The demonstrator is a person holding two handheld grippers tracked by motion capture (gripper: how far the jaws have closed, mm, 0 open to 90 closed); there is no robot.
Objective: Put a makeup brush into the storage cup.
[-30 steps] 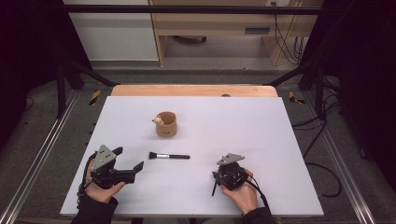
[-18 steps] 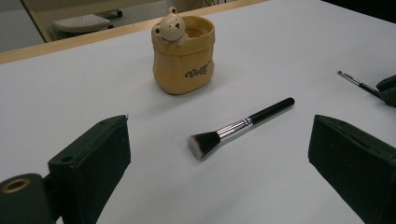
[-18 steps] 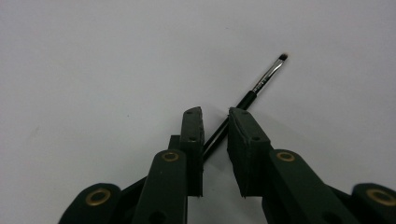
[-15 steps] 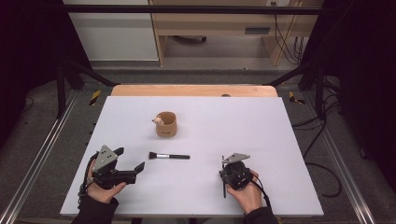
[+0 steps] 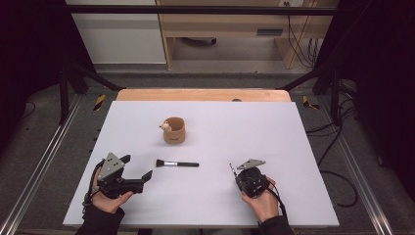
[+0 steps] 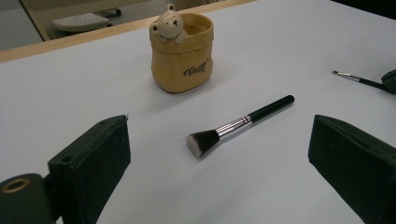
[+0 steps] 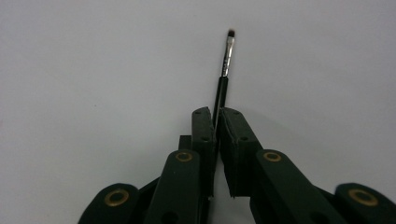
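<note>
— How is the right gripper seen?
— Its jaws have just been closing and are clenched on a thin brush, held low over the white counter.
— And the left gripper?
— It is held released, with a makeup brush lying ahead, near a bear-faced cup.

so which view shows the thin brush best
The right gripper view: the thin brush runs up from the shut right gripper, tip in focus. The left gripper view catches its tip end at the edge; the high view shows a sliver.
</note>
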